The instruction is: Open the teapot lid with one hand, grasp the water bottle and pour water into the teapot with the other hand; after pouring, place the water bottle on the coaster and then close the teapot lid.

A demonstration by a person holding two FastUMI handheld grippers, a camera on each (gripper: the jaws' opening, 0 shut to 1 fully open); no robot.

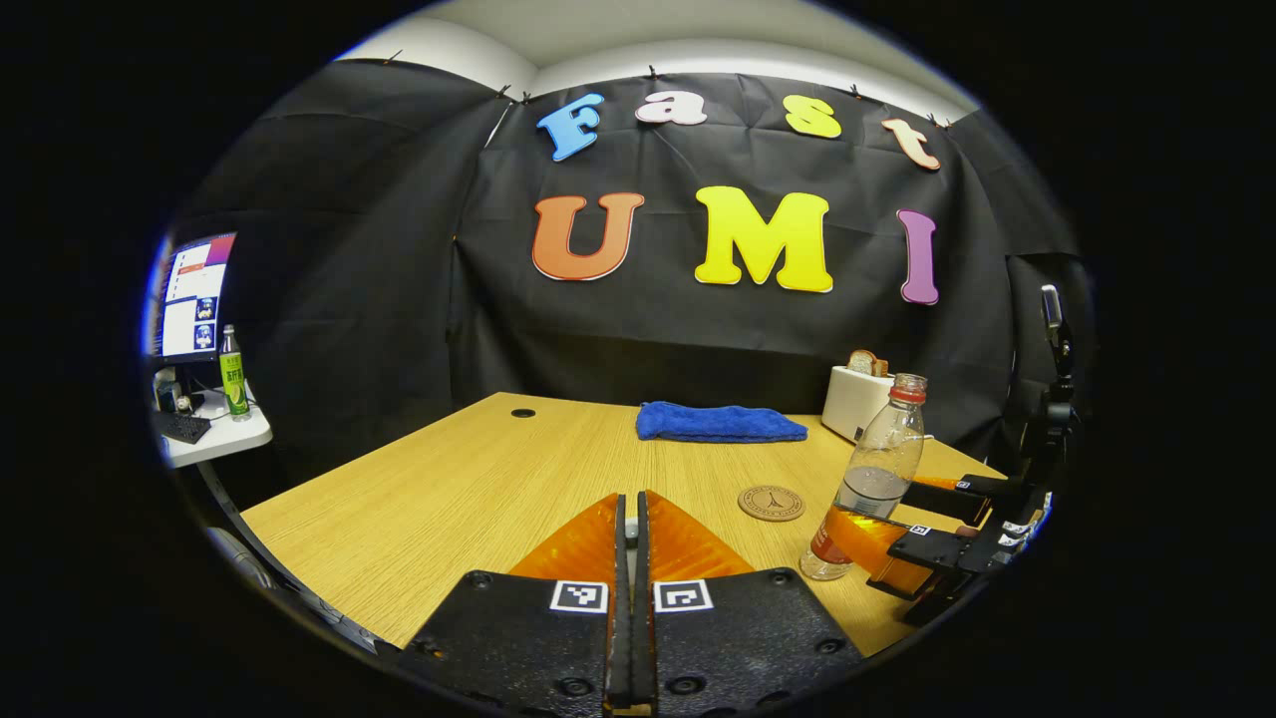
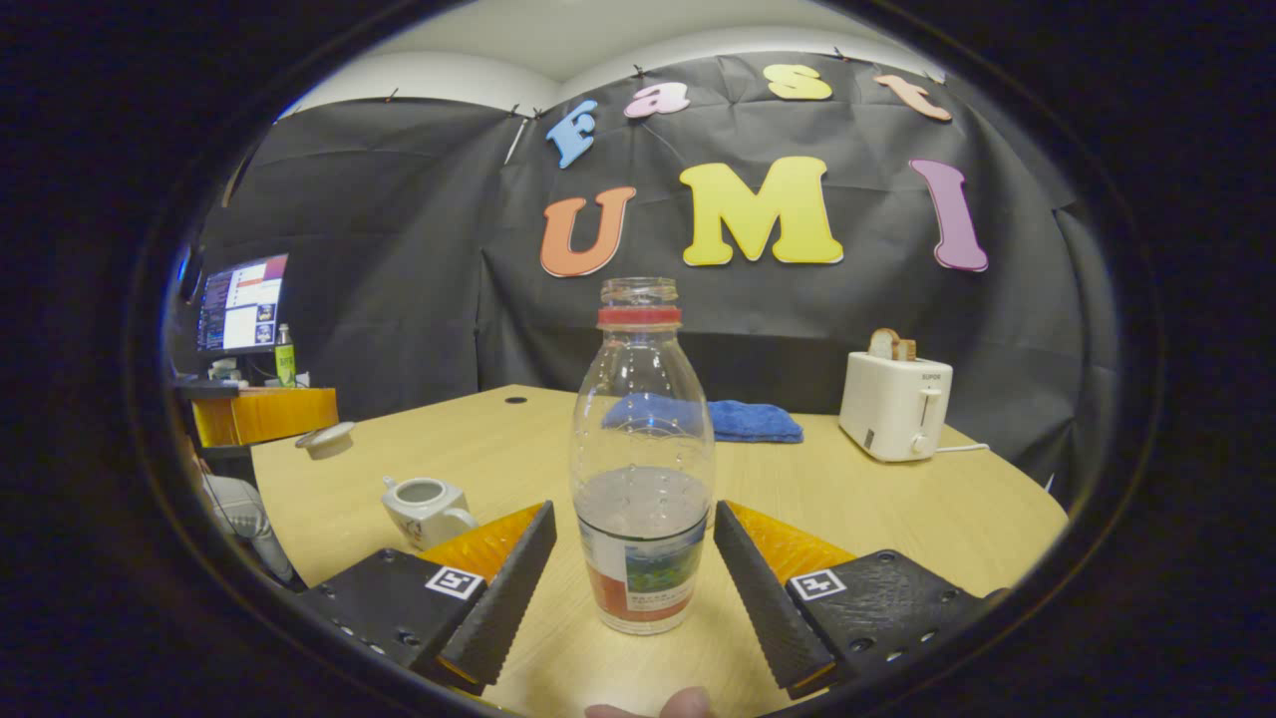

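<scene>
One water bottle, one teapot, one coaster.

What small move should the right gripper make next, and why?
Probably close the right gripper on the water bottle: its jaws stand open either side of it, not touching, and the bottle stands on the table beside the coaster, not on it, while the teapot sits lidless.

Black cloth wall, wooden table, side desk
</scene>
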